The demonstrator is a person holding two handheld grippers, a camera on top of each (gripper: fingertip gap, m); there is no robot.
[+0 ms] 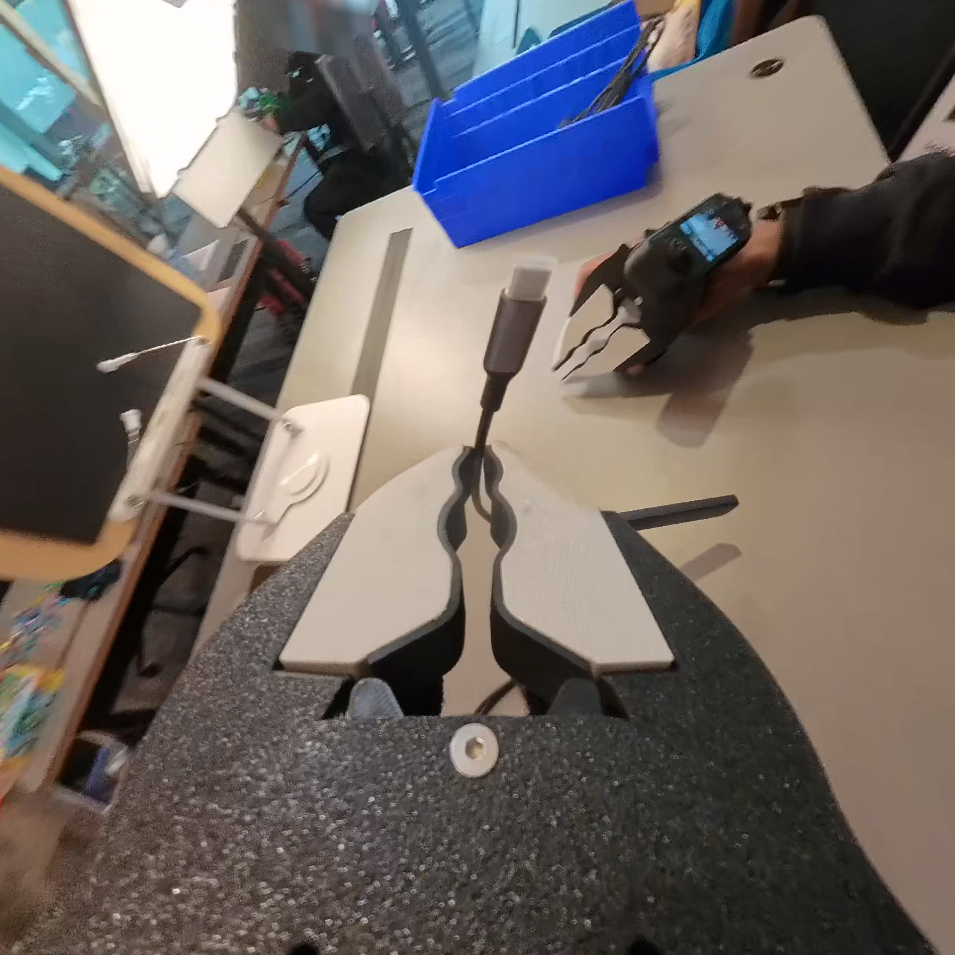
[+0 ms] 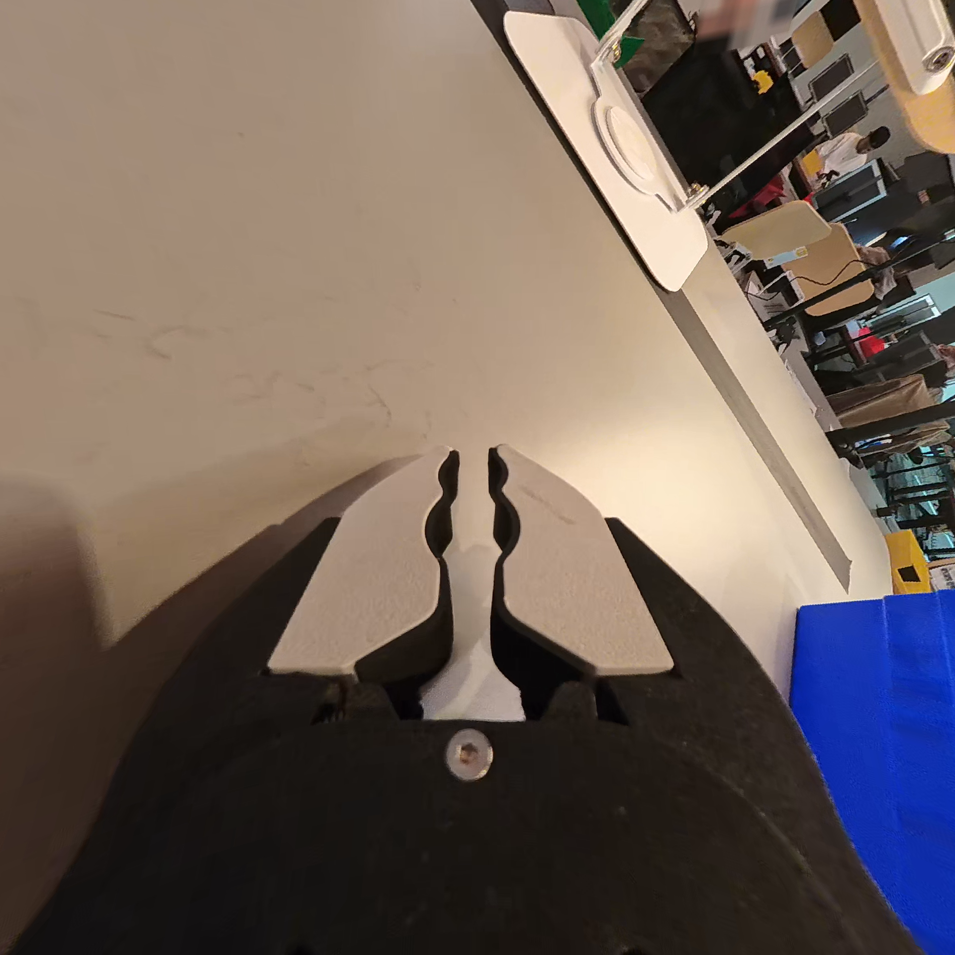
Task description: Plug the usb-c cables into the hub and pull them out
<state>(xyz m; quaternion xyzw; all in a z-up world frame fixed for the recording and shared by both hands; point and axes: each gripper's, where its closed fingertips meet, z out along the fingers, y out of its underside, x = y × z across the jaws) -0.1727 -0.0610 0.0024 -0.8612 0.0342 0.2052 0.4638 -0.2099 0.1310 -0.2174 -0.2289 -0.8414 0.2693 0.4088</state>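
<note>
The left claw [image 1: 480, 455] pinches a thin black cable just behind its grey plug [image 1: 511, 336], which stands clear above the desk [image 1: 775, 465]. The right claw [image 2: 473, 455], narrowly parted, holds a white piece, probably the hub [image 2: 467, 672], against the desk. Best to square the plug to the port before pushing.

cable [image 1: 486, 413]: thin and black, pinched between the tips of the left claw [image 1: 480, 455], running back between the fingers
plug [image 1: 511, 336]: dark grey metal housing with a pale, clear-capped tip [image 1: 529, 279], held above the table [image 1: 775, 465], pointing forward and slightly right
hub: a white object is clamped in the right claw [image 2: 473, 457]; whether it is the hub cannot be told
</note>
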